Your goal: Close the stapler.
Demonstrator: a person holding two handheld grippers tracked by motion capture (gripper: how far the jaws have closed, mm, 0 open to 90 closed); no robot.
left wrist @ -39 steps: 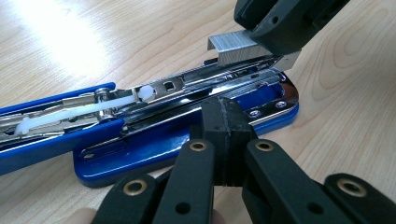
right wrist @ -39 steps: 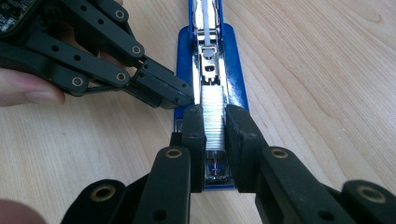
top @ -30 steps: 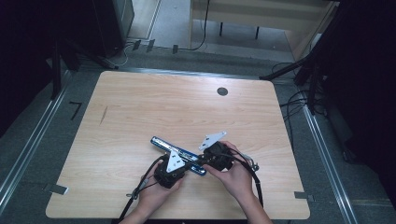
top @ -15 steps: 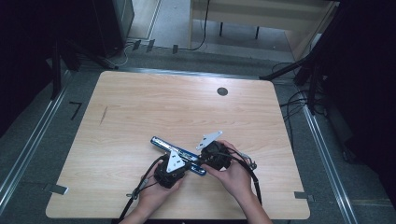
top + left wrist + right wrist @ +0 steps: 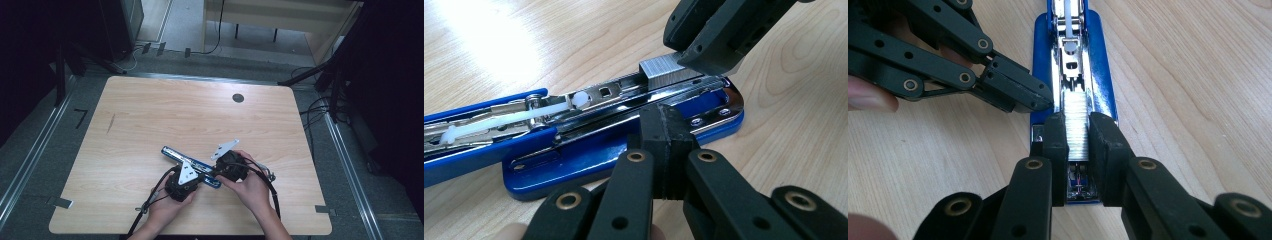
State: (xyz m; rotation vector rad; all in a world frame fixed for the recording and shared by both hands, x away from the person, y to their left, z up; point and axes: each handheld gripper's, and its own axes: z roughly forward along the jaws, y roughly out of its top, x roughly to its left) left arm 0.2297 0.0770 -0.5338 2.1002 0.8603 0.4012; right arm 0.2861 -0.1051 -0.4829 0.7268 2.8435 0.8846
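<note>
Almost nothing differs from a second ago. The only shift to be made out is at the right tool (image 5: 216,172). In the high view, the grey plate (image 5: 225,148) on top of it lies a shade closer to the left tool (image 5: 200,176) and to the middle of the open blue stapler (image 5: 175,154). That drift is too slight to call a real move. Its jaws pinch the staple strip (image 5: 1077,125) no wider and no tighter.

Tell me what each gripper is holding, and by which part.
The right gripper clamps a strip of staples by its long sides, above the open blue stapler. The left gripper is shut, holding nothing, its tip against the stapler's side.
</note>
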